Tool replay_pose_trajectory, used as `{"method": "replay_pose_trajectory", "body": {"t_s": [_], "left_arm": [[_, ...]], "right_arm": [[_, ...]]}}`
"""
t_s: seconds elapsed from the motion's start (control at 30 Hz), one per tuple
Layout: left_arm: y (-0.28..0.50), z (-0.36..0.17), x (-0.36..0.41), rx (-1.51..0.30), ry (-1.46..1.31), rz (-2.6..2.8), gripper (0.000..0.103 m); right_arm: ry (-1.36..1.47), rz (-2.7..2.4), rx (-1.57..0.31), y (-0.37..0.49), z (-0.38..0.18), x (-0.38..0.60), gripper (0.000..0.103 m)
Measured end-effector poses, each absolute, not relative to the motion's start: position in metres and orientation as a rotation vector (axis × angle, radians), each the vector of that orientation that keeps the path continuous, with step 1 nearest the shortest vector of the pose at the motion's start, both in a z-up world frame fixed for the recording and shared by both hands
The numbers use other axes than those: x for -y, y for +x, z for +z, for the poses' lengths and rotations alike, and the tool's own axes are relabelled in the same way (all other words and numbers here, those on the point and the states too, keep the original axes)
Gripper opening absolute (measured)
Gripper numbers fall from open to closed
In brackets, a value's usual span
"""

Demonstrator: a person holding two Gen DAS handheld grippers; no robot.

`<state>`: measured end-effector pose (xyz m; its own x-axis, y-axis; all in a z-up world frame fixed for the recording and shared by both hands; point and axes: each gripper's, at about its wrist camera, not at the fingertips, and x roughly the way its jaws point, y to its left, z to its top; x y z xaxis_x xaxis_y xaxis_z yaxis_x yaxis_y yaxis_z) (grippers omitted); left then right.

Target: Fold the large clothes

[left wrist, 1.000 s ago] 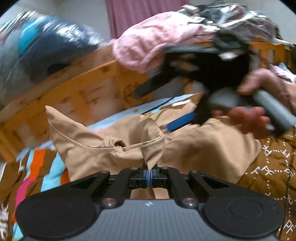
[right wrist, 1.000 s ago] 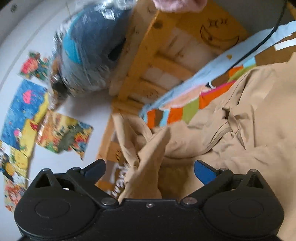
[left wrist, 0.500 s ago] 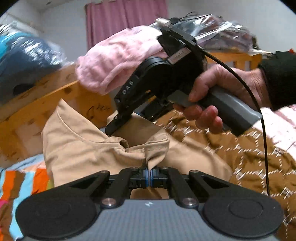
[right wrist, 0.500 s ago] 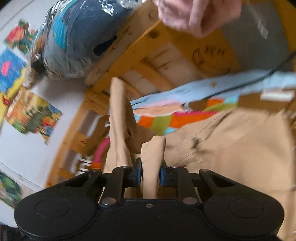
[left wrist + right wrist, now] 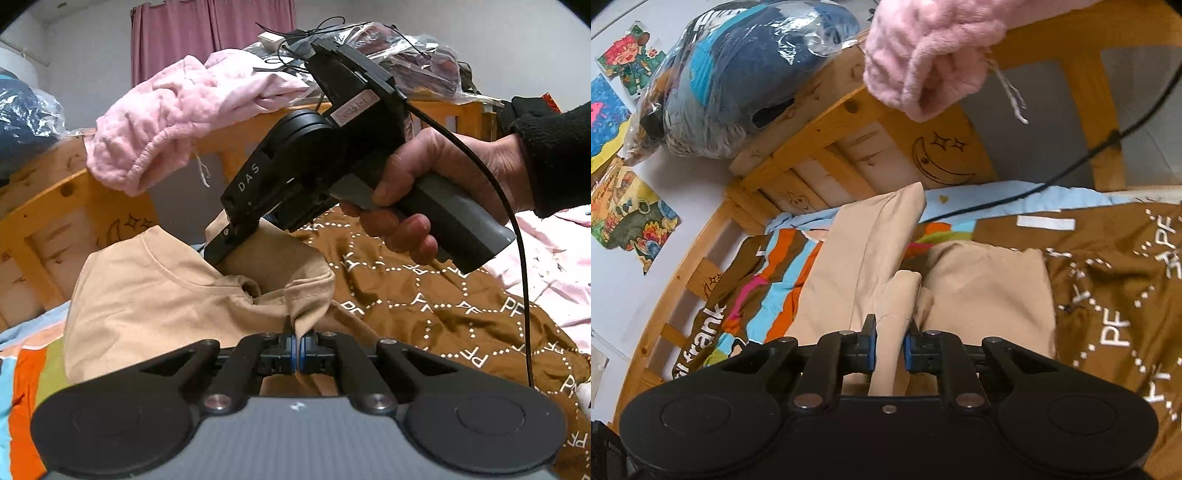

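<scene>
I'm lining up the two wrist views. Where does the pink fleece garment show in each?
Left wrist view: pink fleece garment draped over the wooden bed rail, upper left of centre.
Right wrist view: pink fleece garment hangs at the top edge, right of centre.
Shared landmark: the moon-and-stars drawing on the rail.

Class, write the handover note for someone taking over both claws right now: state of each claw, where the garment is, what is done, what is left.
Left claw: shut on a pinch of the tan garment.
Right claw: shut on another bunched fold of the same garment, seen in its own view; held in the right hand.
Garment: lifted partly off the bed, over the striped sheet and the brown patterned blanket.
Done: both grips taken.
Left: likely spread it flat, then make every fold; no tidy fold shows yet.
</scene>
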<state>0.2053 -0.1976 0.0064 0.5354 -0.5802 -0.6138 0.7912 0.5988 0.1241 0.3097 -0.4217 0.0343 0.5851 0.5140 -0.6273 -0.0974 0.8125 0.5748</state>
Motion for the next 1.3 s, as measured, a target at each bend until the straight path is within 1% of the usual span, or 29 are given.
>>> {"method": "replay_pose_trajectory", "body": {"t_s": [0.13, 0.27, 0.37, 0.5, 0.53, 0.57, 0.6, 0.63, 0.67, 0.7, 0.73, 0.77, 0.8, 0.83, 0.9, 0.97, 1.0, 1.03, 1.07, 1.13, 1.2, 1.23, 1.27, 1.3], "left_arm": [[0.203, -0.002, 0.209, -0.581, 0.406, -0.876, 0.0], [0.204, -0.021, 0.221, -0.638, 0.378, -0.915, 0.0], [0.215, -0.038, 0.225, -0.723, 0.304, -0.951, 0.0], [0.222, -0.061, 0.23, -0.782, 0.3, -0.957, 0.002], [0.222, -0.059, 0.229, -0.785, 0.287, -0.963, 0.008], [0.221, -0.055, 0.225, -0.778, 0.262, -0.981, 0.019], [0.22, -0.05, 0.221, -0.765, 0.241, -1.0, 0.029], [0.217, -0.044, 0.218, -0.751, 0.224, -1.023, 0.05], [0.214, -0.038, 0.215, -0.735, 0.207, -1.039, 0.067], [0.21, -0.032, 0.21, -0.715, 0.179, -1.047, 0.072], [0.207, -0.025, 0.207, -0.701, 0.156, -1.05, 0.077], [0.204, -0.02, 0.204, -0.693, 0.143, -1.056, 0.078], [0.202, -0.013, 0.2, -0.686, 0.137, -1.056, 0.078], [0.2, -0.007, 0.195, -0.675, 0.131, -1.038, 0.08], [0.198, 0.008, 0.179, -0.634, 0.105, -0.96, 0.087], [0.2, 0.021, 0.159, -0.596, 0.08, -0.873, 0.094], [0.203, 0.026, 0.15, -0.585, 0.073, -0.822, 0.095], [0.206, 0.029, 0.143, -0.578, 0.07, -0.782, 0.098], [0.211, 0.031, 0.133, -0.574, 0.072, -0.722, 0.101], [0.224, 0.029, 0.121, -0.592, 0.089, -0.612, 0.101], [0.239, 0.022, 0.105, -0.627, 0.068, -0.546, 0.101], [0.246, 0.017, 0.099, -0.647, 0.056, -0.532, 0.101], [0.254, 0.011, 0.093, -0.679, 0.036, -0.521, 0.101], [0.259, 0.007, 0.085, -0.707, 0.014, -0.517, 0.101]], "right_arm": [[0.507, 0.354, -0.875, 0.299, 0.034, 0.427, 0.014], [0.403, 0.319, -0.88, 0.287, 0.029, 0.428, 0.014], [0.394, 0.283, -0.914, 0.28, 0.013, 0.438, 0.014], [0.343, 0.222, -0.957, 0.276, -0.015, 0.447, 0.014], [0.335, 0.207, -0.965, 0.275, -0.02, 0.449, 0.018], [0.334, 0.199, -0.964, 0.273, -0.022, 0.452, 0.023], [0.336, 0.191, -0.957, 0.27, -0.021, 0.454, 0.026], [0.334, 0.189, -0.949, 0.268, -0.018, 0.456, 0.031], [0.318, 0.187, -0.94, 0.267, -0.015, 0.456, 0.035], [0.284, 0.184, -0.928, 0.268, -0.009, 0.455, 0.035], [0.247, 0.184, -0.913, 0.269, -0.002, 0.452, 0.039], [0.223, 0.184, -0.899, 0.272, 0.004, 0.45, 0.047], [0.205, 0.176, -0.883, 0.275, 0.011, 0.449, 0.052], [0.192, 0.168, -0.865, 0.278, 0.017, 0.448, 0.061], [0.153, 0.151, -0.811, 0.284, 0.027, 0.444, 0.066], [0.143, 0.161, -0.792, 0.292, 0.031, 0.437, 0.078], [0.154, 0.177, -0.791, 0.297, 0.029, 0.435, 0.082], [0.174, 0.194, -0.799, 0.303, 0.026, 0.431, 0.089], [0.205, 0.212, -0.824, 0.311, 0.021, 0.429, 0.091], [0.29, 0.242, -0.876, 0.327, 0.005, 0.425, 0.091], [0.387, 0.257, -0.915, 0.34, -0.012, 0.423, 0.086], [0.439, 0.272, -0.939, 0.346, -0.02, 0.422, 0.074], [0.474, 0.277, -0.952, 0.349, -0.026, 0.421, 0.05], [0.488, 0.275, -0.96, 0.351, -0.03, 0.419, 0.033]]}}
